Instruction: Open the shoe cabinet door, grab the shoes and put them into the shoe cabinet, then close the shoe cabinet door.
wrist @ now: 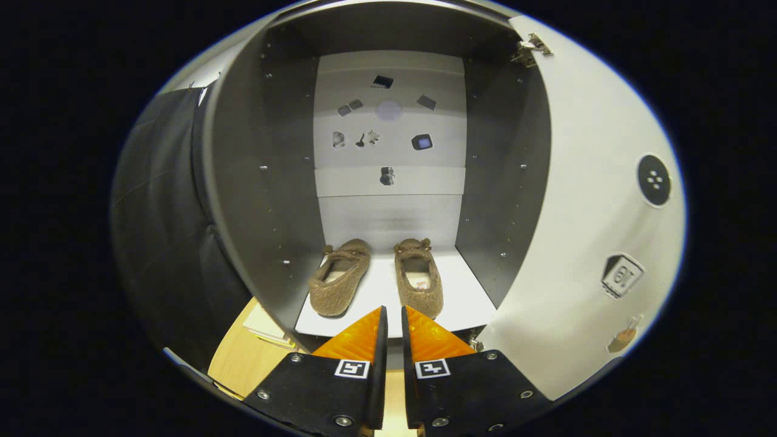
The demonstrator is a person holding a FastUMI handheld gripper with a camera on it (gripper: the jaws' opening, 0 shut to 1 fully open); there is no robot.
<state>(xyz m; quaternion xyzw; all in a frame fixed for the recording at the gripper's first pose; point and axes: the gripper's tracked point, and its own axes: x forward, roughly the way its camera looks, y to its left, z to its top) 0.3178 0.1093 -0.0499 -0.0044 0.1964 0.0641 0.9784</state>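
Note:
The shoe cabinet (255,182) stands open in front of me, with grey side walls and a white floor. Its white door (583,212) is swung out to the right, a hinge showing at its top corner. Two brown fuzzy shoes rest on the cabinet floor, toes toward the back wall: the left shoe (339,276) angled slightly, the right shoe (419,276) straighter. My gripper (393,312) is just outside the cabinet's front edge, in line with the gap between the shoes. Its fingers are nearly together with a thin gap and nothing between them.
The open door has a round black knob (654,179) and stickers on its face. The cabinet's white back wall (388,121) carries several small stickers. A light wooden surface (243,358) with a few papers lies below the cabinet's left front corner.

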